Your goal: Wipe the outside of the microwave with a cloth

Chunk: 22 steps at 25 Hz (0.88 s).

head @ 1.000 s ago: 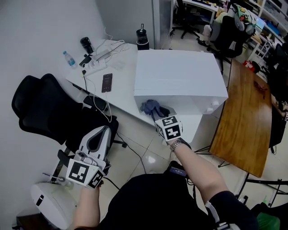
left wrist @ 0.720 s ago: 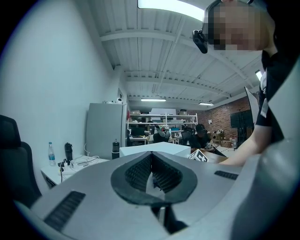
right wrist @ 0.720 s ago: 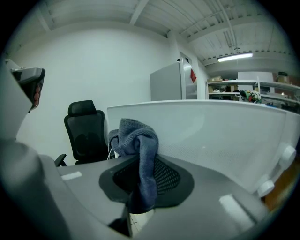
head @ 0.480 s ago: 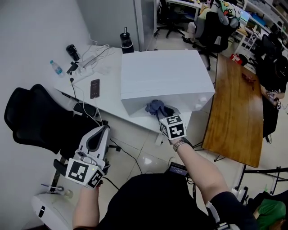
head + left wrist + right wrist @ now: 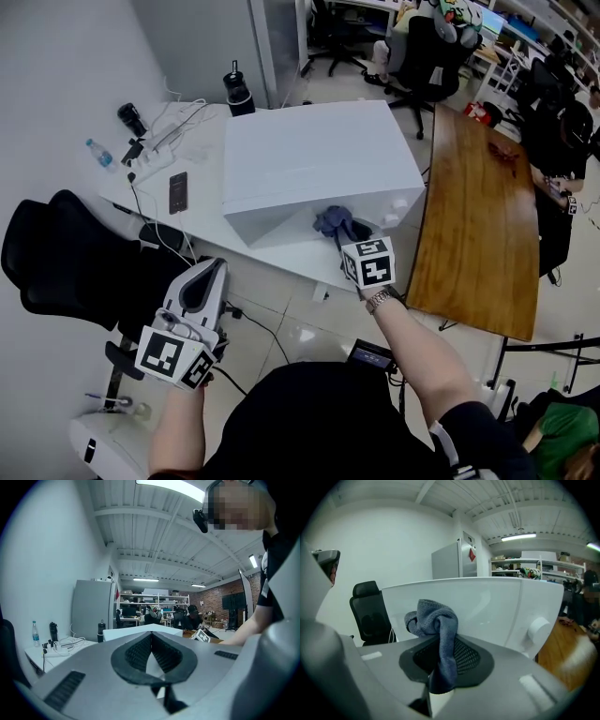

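My right claw (image 5: 440, 667) is clenched on the cloth (image 5: 436, 620): a blue-grey cloth is pinched between the pads, its bunched upper part standing above the jaws and a short tail hanging below them. In the head view the cloth lies at the front face of the microwave (image 5: 309, 159), toward its right half, with the white knob (image 5: 538, 630) at 3 o'clock of the cloth. Whether the cloth touches the face I cannot tell. The microwave is a white box standing at 12 o'clock from me on the white table (image 5: 202, 220). My left claw (image 5: 151, 656) is clenched with nothing between the pads; it is held at 8 o'clock, well apart from the microwave, pointing level. A phone (image 5: 177, 192) lies on the table at 9 o'clock of the microwave. A wooden table (image 5: 478, 225) stands at 3 o'clock of the microwave.
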Tool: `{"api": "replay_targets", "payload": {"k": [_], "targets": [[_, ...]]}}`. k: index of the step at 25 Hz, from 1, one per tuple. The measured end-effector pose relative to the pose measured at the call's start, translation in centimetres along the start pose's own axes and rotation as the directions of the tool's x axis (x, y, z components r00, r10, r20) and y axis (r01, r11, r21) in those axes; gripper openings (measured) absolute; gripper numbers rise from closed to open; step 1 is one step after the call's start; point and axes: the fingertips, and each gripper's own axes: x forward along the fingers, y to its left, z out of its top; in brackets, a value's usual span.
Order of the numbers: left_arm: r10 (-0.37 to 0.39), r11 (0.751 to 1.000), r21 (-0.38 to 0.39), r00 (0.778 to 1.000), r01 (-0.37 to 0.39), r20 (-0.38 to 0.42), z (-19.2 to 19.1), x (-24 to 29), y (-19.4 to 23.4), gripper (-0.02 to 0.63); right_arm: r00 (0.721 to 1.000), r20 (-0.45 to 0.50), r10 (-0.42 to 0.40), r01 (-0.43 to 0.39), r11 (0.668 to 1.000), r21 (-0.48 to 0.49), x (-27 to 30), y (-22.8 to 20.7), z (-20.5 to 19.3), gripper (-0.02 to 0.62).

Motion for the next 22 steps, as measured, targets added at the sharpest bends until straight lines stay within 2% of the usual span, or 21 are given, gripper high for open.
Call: {"api": "replay_targets", "payload": {"k": [14,22], "targets": [[-0.026,1.0,0.01,0.999,0.026,-0.026,0.7,4.8,-6.6,0.005,0.997,-0.022,-0.069,0.07,0.995,0.069,-3.9,-9.2,-2.4,0.066],[-0.024,1.0,0.018,0.999,0.024,-0.033,1.2,6.3,-9.8,0.005,0.998,-0.018,-0.065,0.066,0.996,0.057,-5.8,-12.3,-2.6,0.066]]}}
